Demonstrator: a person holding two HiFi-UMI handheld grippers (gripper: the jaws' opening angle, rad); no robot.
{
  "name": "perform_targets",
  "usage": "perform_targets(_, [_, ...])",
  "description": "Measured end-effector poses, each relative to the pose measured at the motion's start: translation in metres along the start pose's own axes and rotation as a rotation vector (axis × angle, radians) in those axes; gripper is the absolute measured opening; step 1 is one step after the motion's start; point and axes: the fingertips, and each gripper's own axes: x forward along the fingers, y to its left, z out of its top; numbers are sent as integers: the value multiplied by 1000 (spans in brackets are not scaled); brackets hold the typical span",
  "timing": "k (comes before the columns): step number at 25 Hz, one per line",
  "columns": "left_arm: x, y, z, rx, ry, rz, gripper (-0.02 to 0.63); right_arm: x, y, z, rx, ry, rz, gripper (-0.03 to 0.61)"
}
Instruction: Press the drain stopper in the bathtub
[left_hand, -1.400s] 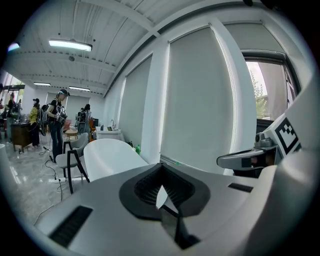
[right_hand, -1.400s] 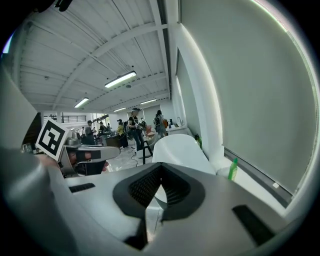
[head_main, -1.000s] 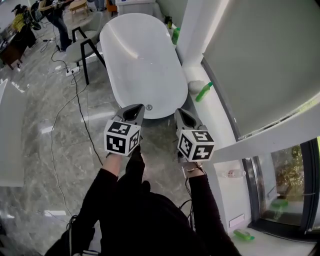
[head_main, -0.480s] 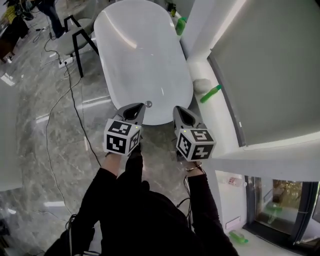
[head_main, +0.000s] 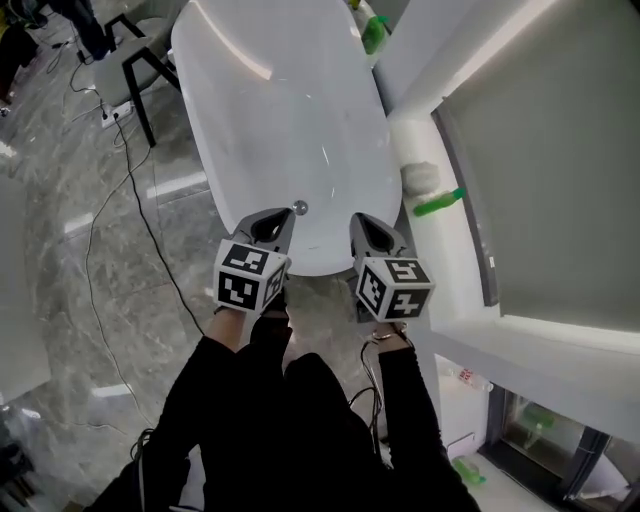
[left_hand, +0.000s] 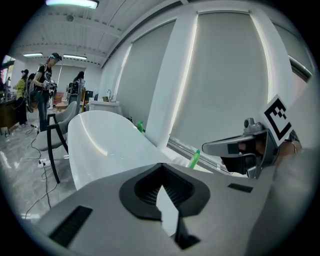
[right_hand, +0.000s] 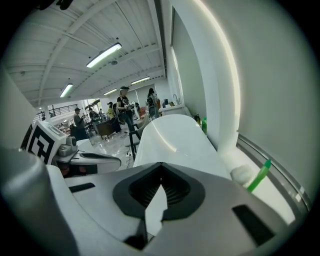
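Observation:
A white oval freestanding bathtub (head_main: 280, 110) stretches away from me in the head view. A small round chrome fitting (head_main: 299, 208) sits on its inner wall at the near end. My left gripper (head_main: 272, 224) hovers over the tub's near rim, just left of that fitting, jaws shut and holding nothing. My right gripper (head_main: 365, 226) is level with it, near the rim's right side, also shut and empty. The left gripper view shows the tub (left_hand: 100, 145) beyond the left gripper (left_hand: 161, 167). In the right gripper view, the tub (right_hand: 175, 137) lies past the right gripper (right_hand: 161, 169). The tub's floor drain is not visible.
A white ledge (head_main: 455, 270) along the window wall carries a green bottle (head_main: 438, 203) and a white cloth (head_main: 420, 176). Another green bottle (head_main: 374, 33) stands at the tub's far end. A black-legged chair (head_main: 125, 70) and floor cables (head_main: 125, 200) lie left; people stand far back.
The view has moved closer to the tub, whose near end now lies under both grippers. Both grippers keep their pose and stay shut.

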Motion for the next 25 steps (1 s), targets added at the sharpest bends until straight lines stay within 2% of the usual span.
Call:
perform_targets(8, [45,41,-3,-46,63,17,5,54,-26,5,26,79,-15,2])
perform_targets(19, [122,81,-46,-127,129,65,5,137,-55,-25,-65,211,81,2])
perform_targets(25, [179,104,-83,-174,171,116,5,197,-94,-50,-76,274,118,3])
